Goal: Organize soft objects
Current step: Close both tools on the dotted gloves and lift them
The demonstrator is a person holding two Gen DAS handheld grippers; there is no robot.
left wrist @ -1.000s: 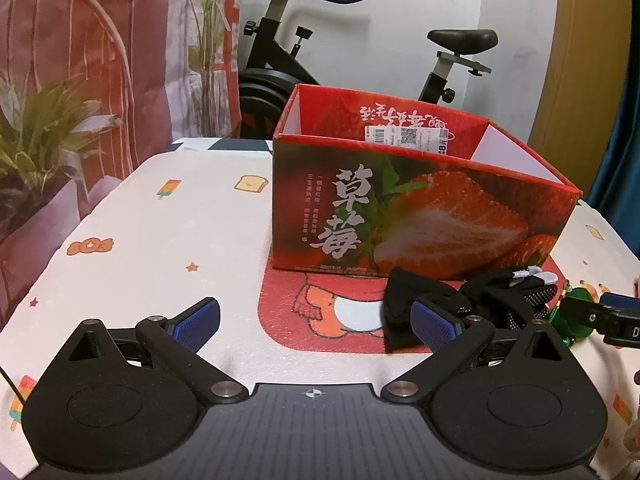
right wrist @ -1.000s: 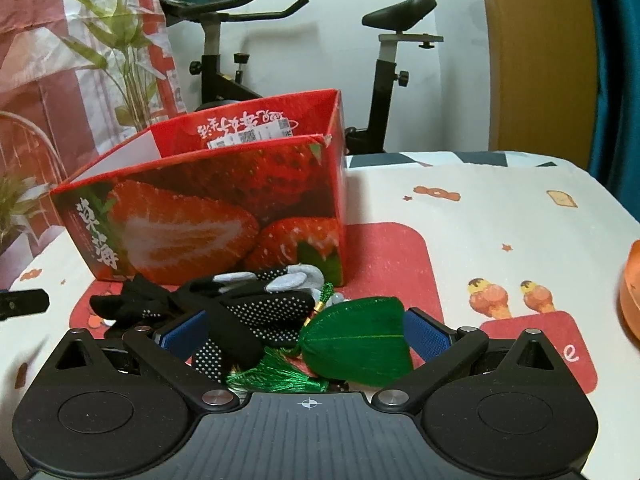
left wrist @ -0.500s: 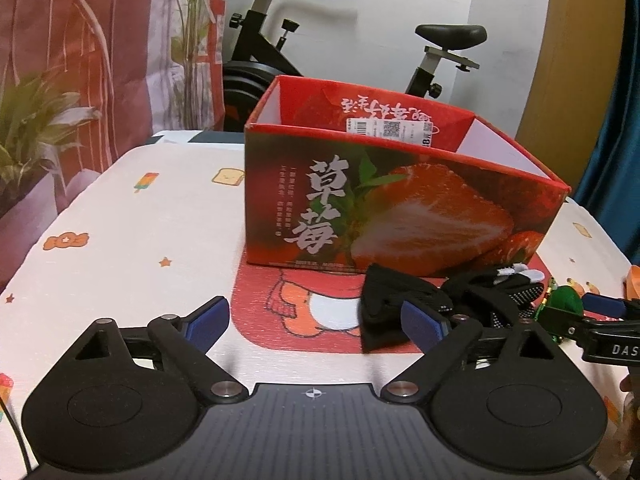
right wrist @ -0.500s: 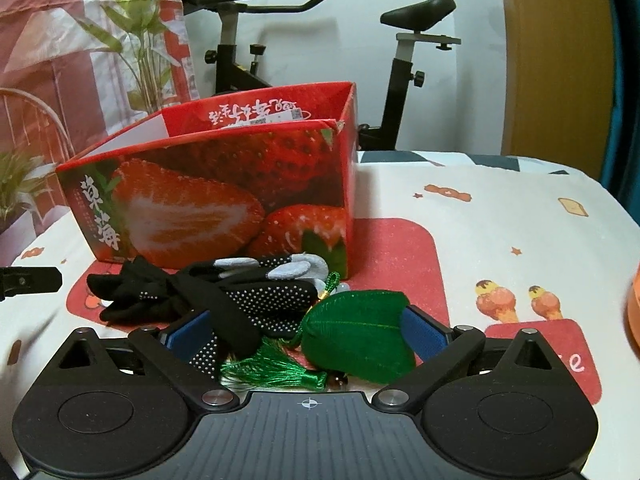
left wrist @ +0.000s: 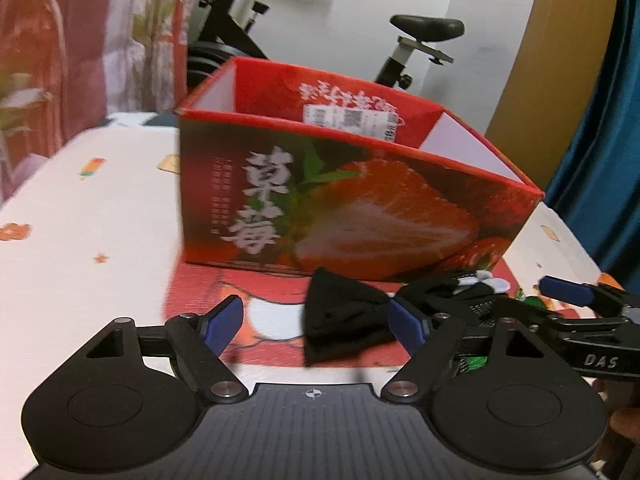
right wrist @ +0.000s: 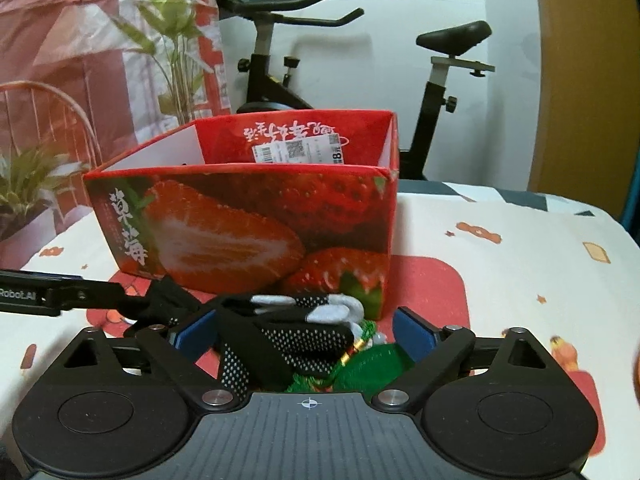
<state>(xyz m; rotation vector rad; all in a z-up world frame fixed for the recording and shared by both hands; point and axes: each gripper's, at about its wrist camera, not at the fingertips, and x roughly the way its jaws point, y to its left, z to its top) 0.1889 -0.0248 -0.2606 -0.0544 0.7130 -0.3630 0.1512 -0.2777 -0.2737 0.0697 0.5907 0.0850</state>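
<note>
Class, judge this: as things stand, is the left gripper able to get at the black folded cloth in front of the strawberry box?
Probably yes. The left gripper is open, and the black cloth lies just ahead, with nothing between them.

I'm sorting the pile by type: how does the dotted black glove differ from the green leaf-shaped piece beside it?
The dotted black glove is black with white grip dots and grey fingertips; the green leaf-shaped piece is plain green with a tassel and gold bead. The glove is larger and lies partly over the leaf piece. The glove sits toward the right gripper's left finger, the leaf piece toward its right. Both lie between its open jaws, in front of the strawberry box.
</note>
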